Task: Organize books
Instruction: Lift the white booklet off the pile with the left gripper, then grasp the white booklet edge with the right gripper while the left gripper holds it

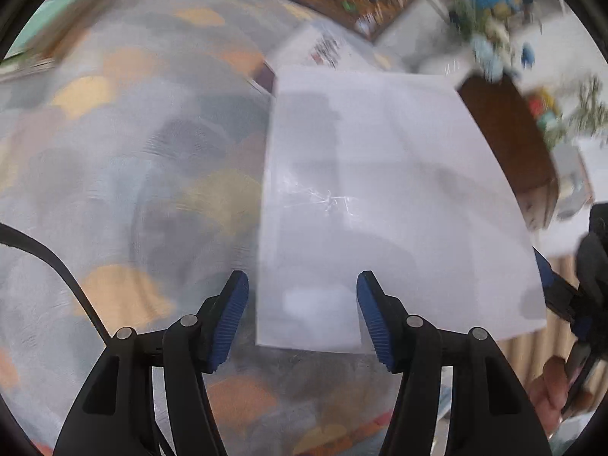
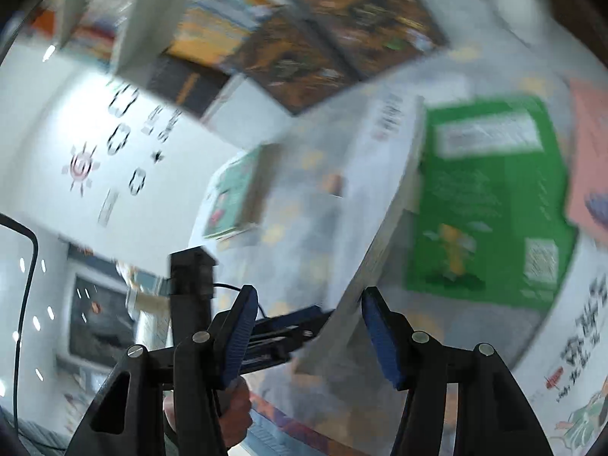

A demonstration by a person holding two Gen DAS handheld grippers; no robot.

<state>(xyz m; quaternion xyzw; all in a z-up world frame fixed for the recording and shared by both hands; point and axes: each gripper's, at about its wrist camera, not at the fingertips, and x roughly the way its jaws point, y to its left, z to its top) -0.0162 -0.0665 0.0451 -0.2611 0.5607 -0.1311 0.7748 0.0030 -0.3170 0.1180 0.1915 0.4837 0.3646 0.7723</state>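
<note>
Presently: one white book (image 1: pixel 380 197), raised off a patterned cloth (image 1: pixel 114 152), plain glossy cover facing the left wrist view.

Left gripper (image 1: pixel 302 315): jaws spread, blue ribbed pads either side of the book's near edge, apparently not closed on it. Seen from the right wrist view, the left gripper (image 2: pixel 304 317) reaches the book's (image 2: pixel 364 205) lower corner; whether it touches cannot be told through the blur.

Right gripper (image 2: pixel 307 334): jaws spread, the book's lower edge standing between the pads, not visibly pinched. In the left view the right gripper (image 1: pixel 562 288) sits at the book's right edge; contact there is unclear.

Handling advice, as judgement: the book is thin and slick, so close one pair of pads squarely on the edge near the spine before moving it; keep it upright, carry it slowly, and set it against the others rather than dropping it flat.

Other stock:
- green book (image 2: pixel 490 197), flat on the cloth, printed panel and code square
- dark brown books (image 2: pixel 342 38), flat, matte, mottled
- pink book (image 2: pixel 589 159), partly out of frame
- teal book (image 2: pixel 235 190), further off
- brown box (image 1: pixel 509 136), behind the white book

Cloth: soft, pale grey with orange and tan patches.
</note>
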